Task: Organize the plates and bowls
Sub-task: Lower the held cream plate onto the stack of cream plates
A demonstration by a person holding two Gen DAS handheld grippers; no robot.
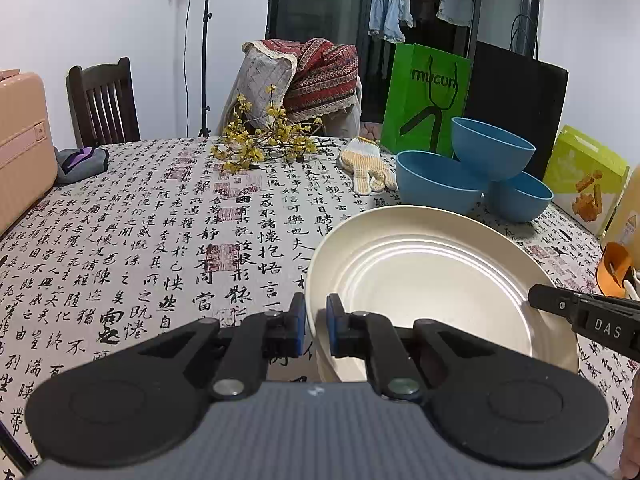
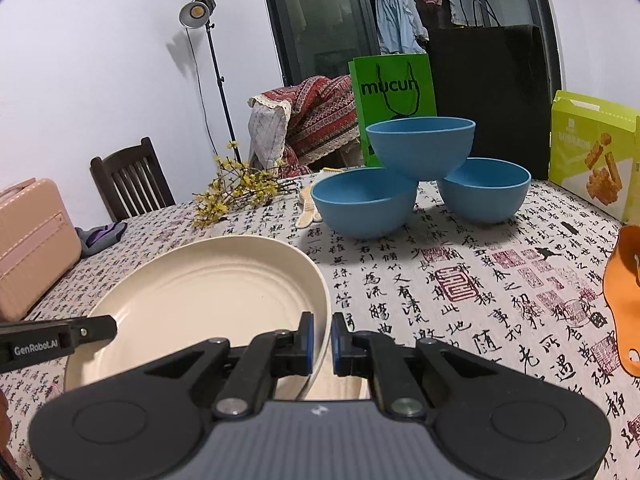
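A large cream plate (image 1: 420, 280) (image 2: 208, 292) is held between both grippers, low over the calligraphy tablecloth; I cannot tell whether it touches the cloth. My left gripper (image 1: 316, 320) is shut on the plate's left rim, and its finger (image 2: 80, 334) shows at the left of the right wrist view. My right gripper (image 2: 323, 336) is shut on the right rim, and its finger (image 1: 560, 304) reaches in from the right in the left wrist view. Beyond the plate, three blue bowls form a pyramid: one bowl (image 2: 420, 144) rests on the rims of two others (image 2: 364, 204) (image 2: 484, 190).
Behind the bowls stand a green paper bag (image 2: 394, 88) and a black bag (image 2: 488, 92). A yellow-green snack box (image 2: 592, 152) and an orange object (image 2: 624, 300) sit at the right. A knit glove (image 1: 366, 164), yellow flower twigs (image 1: 264, 140) and a pink case (image 1: 20, 140) lie left.
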